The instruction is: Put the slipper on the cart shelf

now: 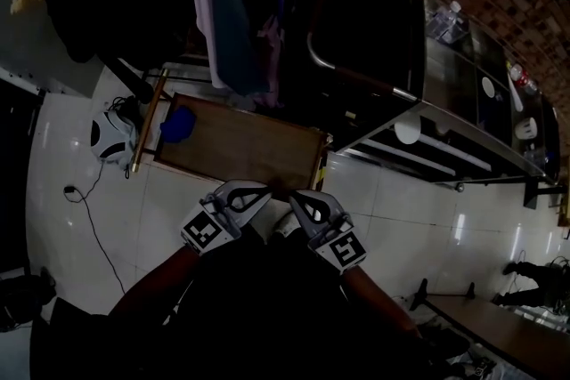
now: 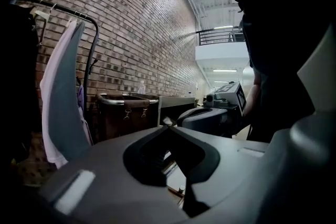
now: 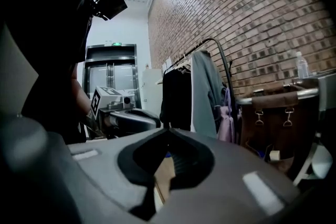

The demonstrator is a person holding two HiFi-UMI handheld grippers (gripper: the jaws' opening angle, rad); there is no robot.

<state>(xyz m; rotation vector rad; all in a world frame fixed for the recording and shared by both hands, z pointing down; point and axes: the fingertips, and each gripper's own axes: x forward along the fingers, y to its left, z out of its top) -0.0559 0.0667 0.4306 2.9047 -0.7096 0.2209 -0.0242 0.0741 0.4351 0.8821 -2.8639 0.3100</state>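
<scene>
Evidently grasps nothing: carries the left gripper [image 1: 264, 189] and the right gripper [image 1: 293, 195] side by side, low in the head view, jaws of both pressed together and empty. Looks ahead to what seems the slipper [image 1: 178, 125], a blue lump at the left end of the cart's wooden shelf [image 1: 249, 147], well apart from both. Ought to handle light, soft, bendy, unbreakable. Better pinched across the upper band or at the sole's edge.
</scene>
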